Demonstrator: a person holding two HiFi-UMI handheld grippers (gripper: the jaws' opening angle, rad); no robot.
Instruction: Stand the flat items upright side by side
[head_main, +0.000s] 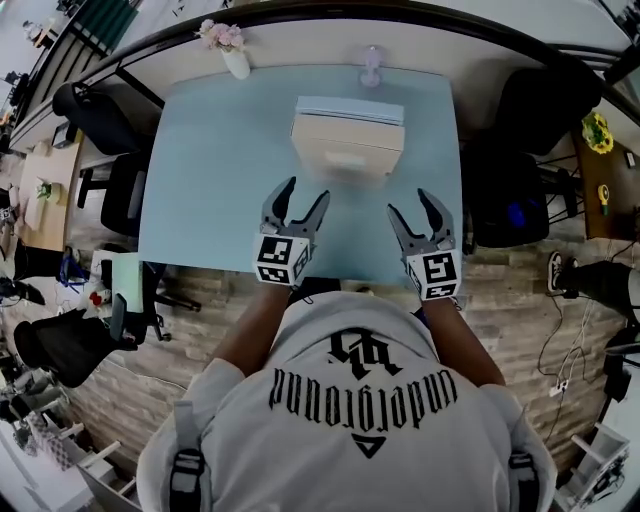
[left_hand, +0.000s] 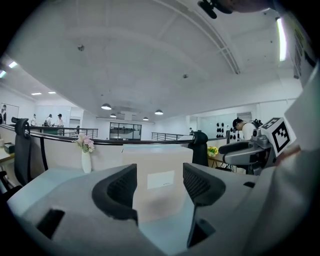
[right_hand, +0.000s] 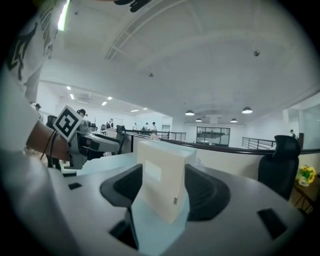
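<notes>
A cream block of flat items (head_main: 348, 140) stands upright on the pale blue table (head_main: 200, 200), its near face bearing a white label. It also shows in the left gripper view (left_hand: 157, 160) and the right gripper view (right_hand: 162, 175), framed between the jaws but well beyond them. My left gripper (head_main: 307, 192) hovers over the table's near part, open and empty. My right gripper (head_main: 411, 202) hovers beside it to the right, also open and empty. Both point toward the block, apart from it.
A white vase with pink flowers (head_main: 232, 55) stands at the table's far left corner, and a small lilac object (head_main: 371, 65) at the far edge. Black chairs (head_main: 105, 120) sit left and right (head_main: 545, 110) of the table. A railing runs behind.
</notes>
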